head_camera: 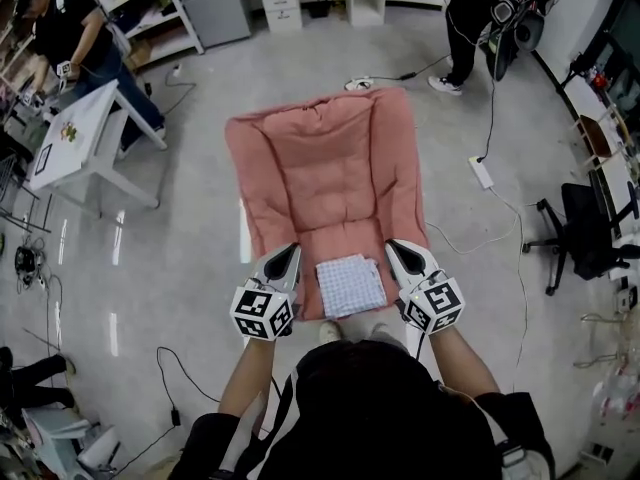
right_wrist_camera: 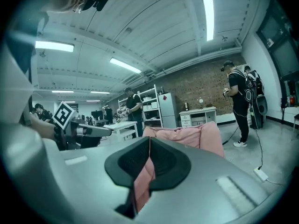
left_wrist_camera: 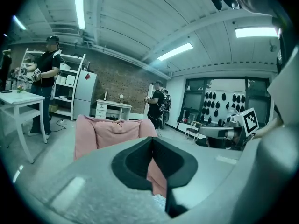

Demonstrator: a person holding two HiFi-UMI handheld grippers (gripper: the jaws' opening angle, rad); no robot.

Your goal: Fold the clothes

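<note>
Covering pink quilt [head_camera: 330, 168] corners, left tool [head_camera: 292, 251] and right tool [head_camera: 393, 247] hover closed.

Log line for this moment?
left gripper: shut on pink quilted cloth | right gripper: shut on same cloth | blue checked folded cloth: on it

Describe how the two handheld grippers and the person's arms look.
Both the left gripper and the right gripper have white, pointed shells with black padded jaw linings. Each carries a cube of black-and-white square markers behind it. No cables show. The person wears a black short-sleeved top.
</note>
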